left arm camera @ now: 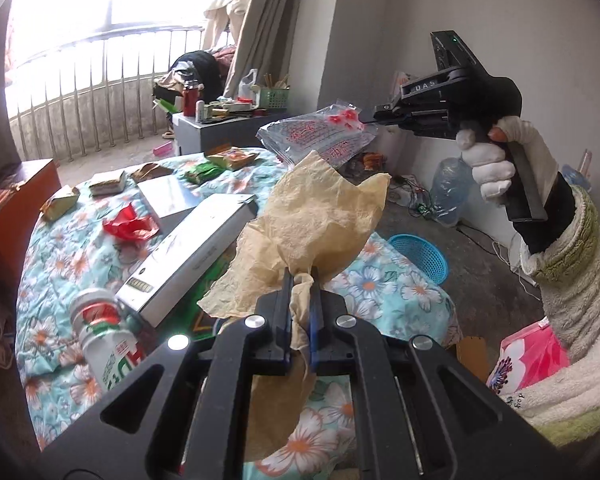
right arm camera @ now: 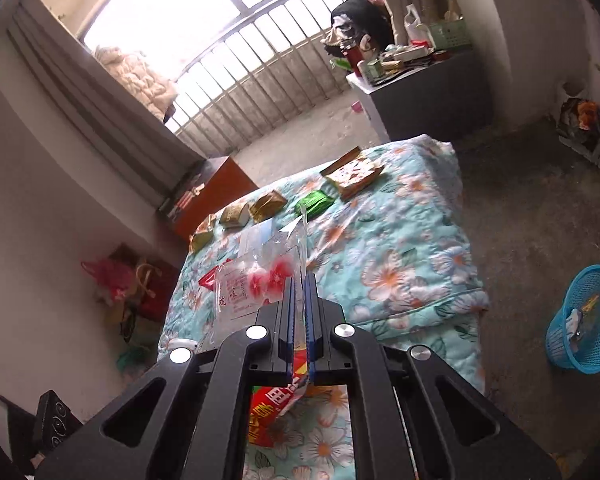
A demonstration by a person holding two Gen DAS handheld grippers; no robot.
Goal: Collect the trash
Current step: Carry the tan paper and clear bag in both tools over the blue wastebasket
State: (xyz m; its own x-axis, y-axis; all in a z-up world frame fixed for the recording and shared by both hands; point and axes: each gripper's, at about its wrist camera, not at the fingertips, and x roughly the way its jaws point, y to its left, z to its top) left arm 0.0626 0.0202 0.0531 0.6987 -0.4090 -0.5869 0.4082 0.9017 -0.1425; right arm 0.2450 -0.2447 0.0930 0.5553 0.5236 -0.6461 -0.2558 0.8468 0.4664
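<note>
Both tools loaded: left tool (left arm camera: 302, 280) pinches tan paper (left arm camera: 312, 216), right tool (right arm camera: 299, 292) clamps clear plastic bag (right arm camera: 260, 276), lifted off bed (right arm camera: 400, 248) for blue basket (right arm camera: 588, 316)

Bare floor (right arm camera: 512, 216) around blue basket (right arm camera: 584, 320)

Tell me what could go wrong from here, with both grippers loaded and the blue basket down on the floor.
1. The left gripper pinches only a corner of the crumpled tan paper; most of it billows free and may tear or slip out.
2. The right gripper holds the clear plastic bag by one edge, so it could slide loose.
3. The blue basket sits on the floor off the bed's edge; light trash dropped from above may drift and miss it.
</note>
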